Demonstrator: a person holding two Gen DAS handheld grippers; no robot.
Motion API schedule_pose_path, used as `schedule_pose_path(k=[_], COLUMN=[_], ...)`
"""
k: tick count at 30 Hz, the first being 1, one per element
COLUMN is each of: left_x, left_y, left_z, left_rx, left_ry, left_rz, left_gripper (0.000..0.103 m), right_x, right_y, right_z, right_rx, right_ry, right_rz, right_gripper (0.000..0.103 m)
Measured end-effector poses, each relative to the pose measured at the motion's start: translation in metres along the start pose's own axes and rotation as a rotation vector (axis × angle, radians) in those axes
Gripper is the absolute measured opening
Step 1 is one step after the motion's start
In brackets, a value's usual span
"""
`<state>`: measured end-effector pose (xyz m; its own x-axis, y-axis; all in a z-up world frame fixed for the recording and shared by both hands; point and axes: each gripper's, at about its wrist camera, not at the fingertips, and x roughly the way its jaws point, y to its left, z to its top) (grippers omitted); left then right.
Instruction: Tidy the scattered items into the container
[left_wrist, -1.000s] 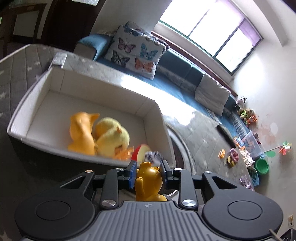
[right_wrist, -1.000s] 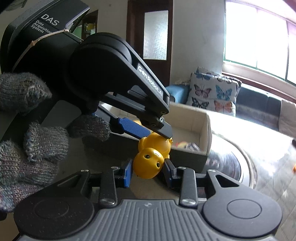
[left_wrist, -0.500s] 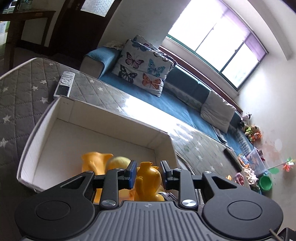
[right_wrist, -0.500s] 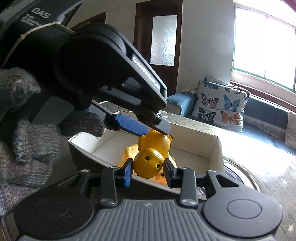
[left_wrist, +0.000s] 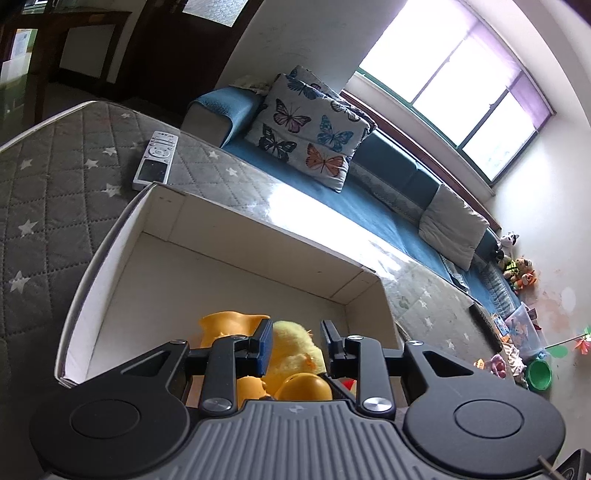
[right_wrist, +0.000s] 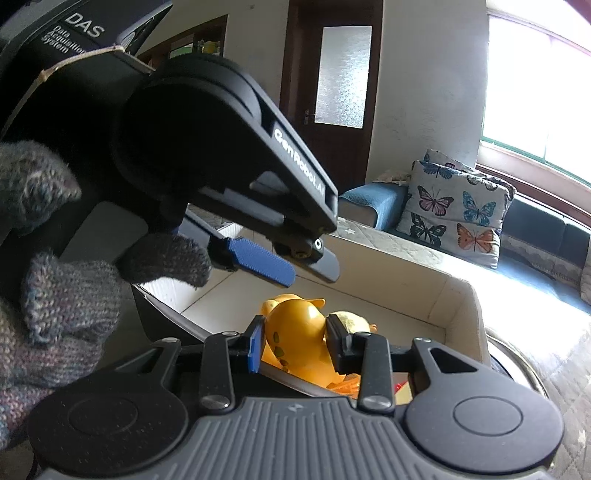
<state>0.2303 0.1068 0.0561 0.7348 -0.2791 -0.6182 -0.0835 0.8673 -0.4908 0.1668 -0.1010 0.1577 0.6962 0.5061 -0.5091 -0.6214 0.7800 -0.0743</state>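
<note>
Your left gripper (left_wrist: 295, 347) stands apart, empty; your right gripper (right_wrist: 295, 341) clamps one glossy orange duck (right_wrist: 299, 332) above the box (left_wrist: 110, 251), which holds one fuzzy yellow chick (left_wrist: 293, 343)

Yellow toy (right_wrist: 299, 332) — butterfly-print cushion (left_wrist: 306, 136)

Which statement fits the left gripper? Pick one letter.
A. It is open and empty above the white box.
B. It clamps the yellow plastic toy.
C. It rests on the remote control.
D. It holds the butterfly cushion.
A: the left gripper has its fingers apart with nothing between them, over the white box. The yellow plastic toy sits between the right gripper's fingers.
</note>
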Motion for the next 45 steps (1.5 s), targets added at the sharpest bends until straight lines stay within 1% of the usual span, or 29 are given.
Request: schedule_pose_path(k=[9, 10, 11, 13, 17, 22, 27, 30, 34, 39, 43, 45], left_x=[-0.013, -0.014, -0.015, -0.016, -0.019, -0.025, -0.034, -0.04, -0.046, -0.052, -0.061, -0.066], left_y=[0.012, 0.013, 0.015, 0.017, 0.02, 0.023, 0.031, 0.035, 0.036, 0.03, 0.026, 0.025], left_z=[0.002, 0.002, 0.002, 0.0, -0.005, -0.01, -0.013, -0.015, -0.021, -0.033, -0.043, -0.049], left_rx=[-0.02, -0.026, -0.031, -0.036, -0.043, -0.057, -0.072, -0.074, -0.057, -0.012, 0.013, 0.029], left_ry=[-0.03, -0.032, -0.034, -0.033, -0.031, -0.037, -0.043, -0.048, -0.05, -0.047, -0.057, -0.074], left_rz=[0.013, 0.016, 0.016, 0.016, 0.014, 0.016, 0.028, 0.041, 0.055, 0.06, 0.059, 0.069], left_gripper=[0.029, 0.029, 0.029, 0.029, 0.029, 0.03, 0.031, 0.031, 0.032, 0.032, 0.032, 0.032], right_x=[0.009, 0.007, 0.004, -0.001, -0.011, -0.019, -0.012, -0.015, -0.022, -0.032, -0.044, -0.048], right_y=[0.0, 0.0, 0.001, 0.001, -0.003, 0.004, 0.017, 0.023, 0.025, 0.017, 0.01, 0.002], right_z=[0.004, 0.003, 0.003, 0.001, -0.006, -0.014, -0.013, -0.013, -0.017, -0.021, -0.03, -0.035], right_rx=[0.003, 0.002, 0.0, 0.003, 0.017, 0.019, 0.028, 0.027, 0.014, 0.026, 0.052, 0.073], right_ry=[-0.001, -0.007, -0.012, -0.021, -0.024, -0.012, -0.004, -0.005, -0.007, -0.002, 0.016, 0.028], right_rz=[0.006, 0.001, -0.005, -0.009, -0.014, 0.029, 0.075, 0.078, 0.063, 0.042, 0.025, 0.017], right_gripper=[0.036, 0.039, 0.045, 0.049, 0.049, 0.048, 0.048, 0.048, 0.048, 0.049, 0.053, 0.053])
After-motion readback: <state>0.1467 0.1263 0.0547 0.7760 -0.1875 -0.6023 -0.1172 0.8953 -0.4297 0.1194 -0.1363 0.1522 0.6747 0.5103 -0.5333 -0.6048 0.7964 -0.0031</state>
